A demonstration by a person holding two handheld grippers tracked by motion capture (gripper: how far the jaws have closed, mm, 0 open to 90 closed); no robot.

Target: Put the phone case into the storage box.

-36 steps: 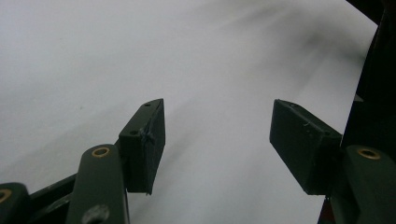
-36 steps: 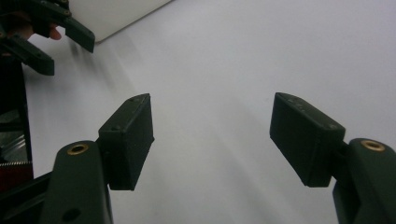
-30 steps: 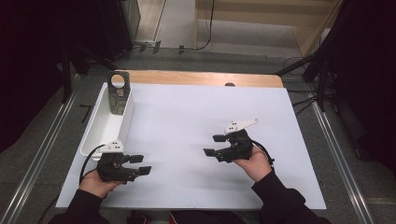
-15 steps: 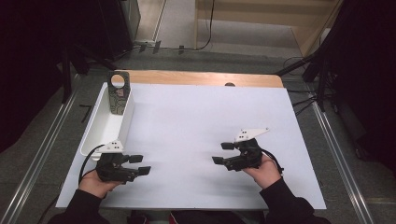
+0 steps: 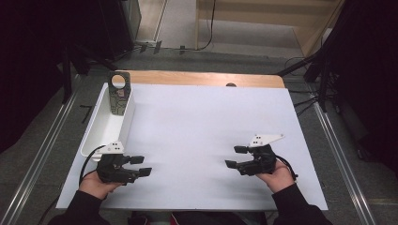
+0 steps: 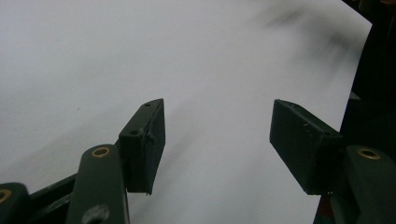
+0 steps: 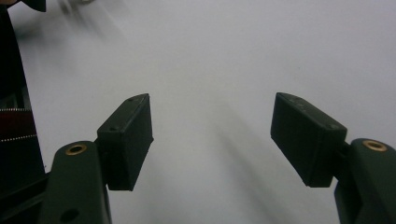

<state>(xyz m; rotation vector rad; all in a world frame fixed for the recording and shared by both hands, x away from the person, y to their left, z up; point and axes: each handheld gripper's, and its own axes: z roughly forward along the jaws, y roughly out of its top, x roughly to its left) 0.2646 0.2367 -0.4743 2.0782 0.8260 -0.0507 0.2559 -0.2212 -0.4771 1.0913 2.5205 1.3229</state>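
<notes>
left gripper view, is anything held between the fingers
No, the left gripper has its fingers spread wide apart with just the bare white table surface showing in the gap between them.

The person is wearing dark sleeves (image 5: 80,209), gripping black two-jaw grippers: left gripper (image 5: 139,166), right gripper (image 5: 236,157), each showing brass screws behind its jaws.

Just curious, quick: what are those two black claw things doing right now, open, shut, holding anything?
Left gripper: open, holding nothing, over the white table sheet.
Right gripper: open, holding nothing.
</notes>
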